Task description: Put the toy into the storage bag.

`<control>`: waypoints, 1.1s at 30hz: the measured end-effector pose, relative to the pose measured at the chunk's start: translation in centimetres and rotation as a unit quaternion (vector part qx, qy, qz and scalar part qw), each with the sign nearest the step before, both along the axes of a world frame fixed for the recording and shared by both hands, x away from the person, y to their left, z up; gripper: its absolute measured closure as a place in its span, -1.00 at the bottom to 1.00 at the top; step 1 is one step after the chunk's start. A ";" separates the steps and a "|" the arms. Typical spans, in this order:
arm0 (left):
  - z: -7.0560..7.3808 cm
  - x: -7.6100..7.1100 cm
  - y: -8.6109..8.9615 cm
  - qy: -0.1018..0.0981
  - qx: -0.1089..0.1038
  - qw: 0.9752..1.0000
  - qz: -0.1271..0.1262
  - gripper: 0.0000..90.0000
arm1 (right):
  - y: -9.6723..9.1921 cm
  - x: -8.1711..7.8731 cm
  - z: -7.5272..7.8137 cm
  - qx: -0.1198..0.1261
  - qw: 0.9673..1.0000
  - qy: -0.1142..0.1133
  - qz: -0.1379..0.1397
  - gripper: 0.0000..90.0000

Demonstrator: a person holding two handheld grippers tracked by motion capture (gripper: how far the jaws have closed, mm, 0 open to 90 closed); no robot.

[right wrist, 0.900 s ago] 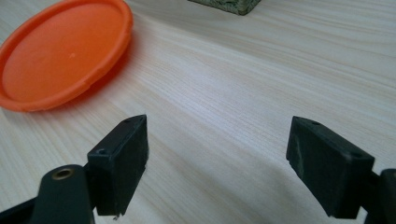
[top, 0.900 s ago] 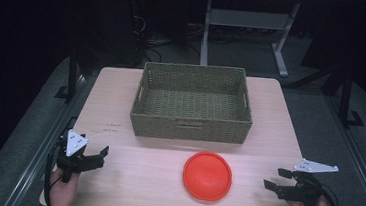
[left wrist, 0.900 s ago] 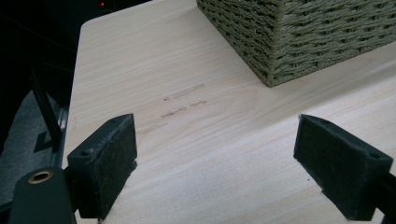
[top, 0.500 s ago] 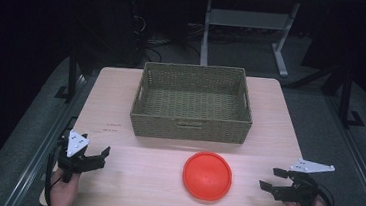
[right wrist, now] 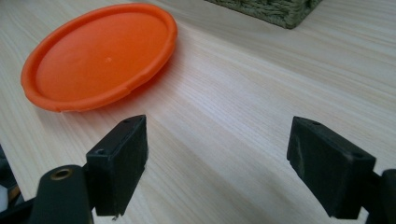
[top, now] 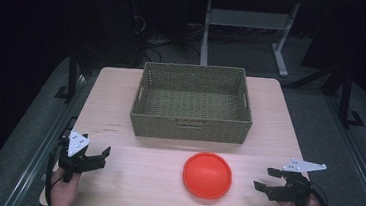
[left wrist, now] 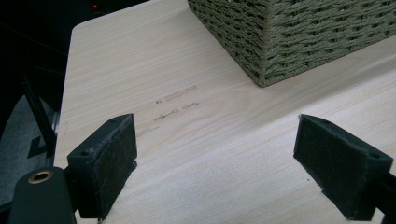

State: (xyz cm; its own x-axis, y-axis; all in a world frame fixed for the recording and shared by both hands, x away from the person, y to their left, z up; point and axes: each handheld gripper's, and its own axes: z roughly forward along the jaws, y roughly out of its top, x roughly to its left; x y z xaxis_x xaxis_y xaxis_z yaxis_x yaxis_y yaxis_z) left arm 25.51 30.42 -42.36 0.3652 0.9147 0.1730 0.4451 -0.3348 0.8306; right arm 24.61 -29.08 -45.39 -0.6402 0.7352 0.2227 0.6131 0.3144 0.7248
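One orange plate (top: 207,175) lies just in front of the single wicker basket (top: 193,104), bare tabletop (top: 129,178) on both sides. Right gripper (top: 267,179), near the plate's right rim, gapes wide, empty; left gripper (top: 97,156), well left, likewise.

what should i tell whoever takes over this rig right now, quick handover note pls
Left gripper: open, holding nothing, low over the table's near left corner.
Right gripper: open, holding nothing, near the right edge, jaws pointing at the orange plate.
Orange plate: flat on the table in front of the wicker basket, apart from it, untouched.
Basket: at the middle of the table; nothing visible inside.
Done: nothing yet.
Left: probably grip the plate by its rim with the right gripper and move it, likely into the basket.
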 end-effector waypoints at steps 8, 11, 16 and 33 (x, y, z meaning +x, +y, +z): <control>0.1 0.0 -0.1 -0.004 0.000 1.000 -0.001 -0.71 | 1.6 0.3 0.4 -0.007 1.000 0.003 0.016 -0.61; 0.1 0.0 -0.1 -0.004 0.001 1.000 0.000 -0.71 | 2.1 0.6 0.7 -0.011 1.000 0.003 0.021 -0.61; 0.1 -0.1 0.1 -0.004 -0.003 1.000 0.004 -0.71 | 3.1 1.5 1.0 -0.015 0.999 0.015 0.037 -0.61; 0.2 -0.2 0.2 -0.010 -0.001 1.000 0.007 -0.71 | 6.4 4.3 1.9 -0.034 0.995 0.055 0.077 -0.60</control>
